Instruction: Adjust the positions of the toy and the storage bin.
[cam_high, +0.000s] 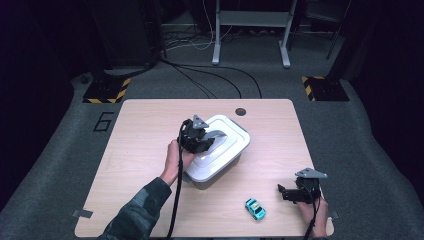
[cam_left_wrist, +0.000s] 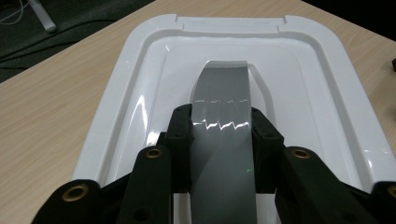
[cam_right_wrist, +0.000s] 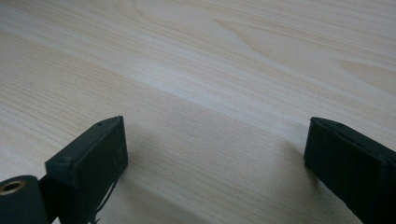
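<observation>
A white lidded box (cam_high: 227, 150) sits mid-table, its lid (cam_left_wrist: 322, 88) carrying a grey tape handle (cam_left_wrist: 224, 93) arching over the recessed middle. My left gripper (cam_high: 207, 140) rests on the lid, and in the left gripper view its jaws are shut on that grey handle, one on each side (cam_left_wrist: 223, 140). A small turquoise toy car (cam_high: 255, 208) lies on the table near the front edge. To the right of the car, my right gripper (cam_high: 282, 192) stands open low over bare wood (cam_right_wrist: 215, 140), nothing between its jaws.
The wooden table (cam_high: 140, 145) has a dark round hole (cam_high: 241, 111) near its far edge. Beyond it lie grey carpet, floor cables and a metal frame (cam_high: 250, 30).
</observation>
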